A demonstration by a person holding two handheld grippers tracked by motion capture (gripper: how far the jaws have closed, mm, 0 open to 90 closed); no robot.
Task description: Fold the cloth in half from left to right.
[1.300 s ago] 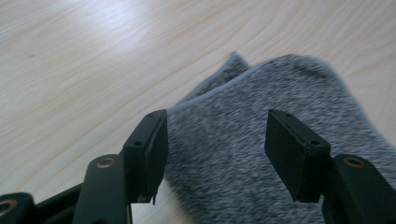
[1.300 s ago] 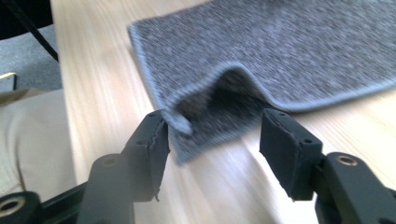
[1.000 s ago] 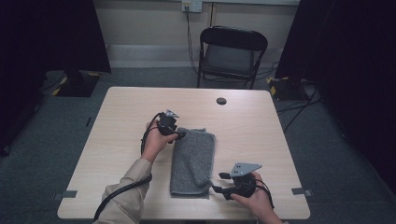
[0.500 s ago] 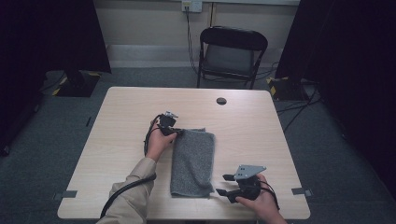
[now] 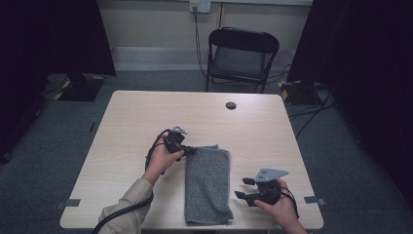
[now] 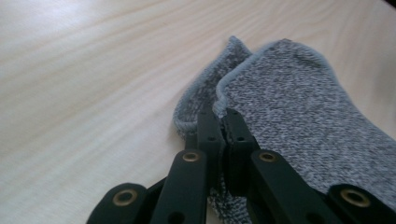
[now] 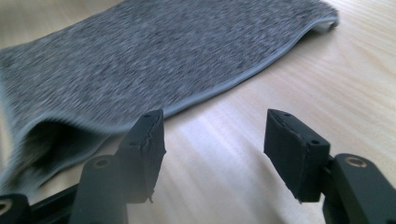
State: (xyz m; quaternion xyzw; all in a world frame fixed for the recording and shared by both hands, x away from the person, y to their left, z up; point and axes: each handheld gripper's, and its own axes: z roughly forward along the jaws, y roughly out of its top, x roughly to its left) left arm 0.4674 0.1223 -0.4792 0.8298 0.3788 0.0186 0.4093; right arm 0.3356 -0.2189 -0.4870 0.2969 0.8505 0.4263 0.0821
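A grey knitted cloth (image 5: 207,185) lies folded lengthwise on the wooden table (image 5: 122,126), running from the middle toward the front edge. My left gripper (image 5: 191,151) is at the cloth's far left corner, shut on the cloth's two layered edges (image 6: 219,100), as the left gripper view (image 6: 223,122) shows. My right gripper (image 5: 241,187) hovers just right of the cloth's near part, open and holding nothing. In the right gripper view (image 7: 212,135) its jaws stand apart over bare wood, with the cloth's hemmed edge (image 7: 224,88) just ahead.
A small dark round disc (image 5: 231,105) sits near the table's far edge. A black folding chair (image 5: 241,56) stands behind the table. The table's front edge (image 5: 190,226) runs close under the cloth's near end.
The right gripper has drawn back from the cloth's near right edge and now stands open beside it. The left gripper stays at the far corner, clamped on the cloth.
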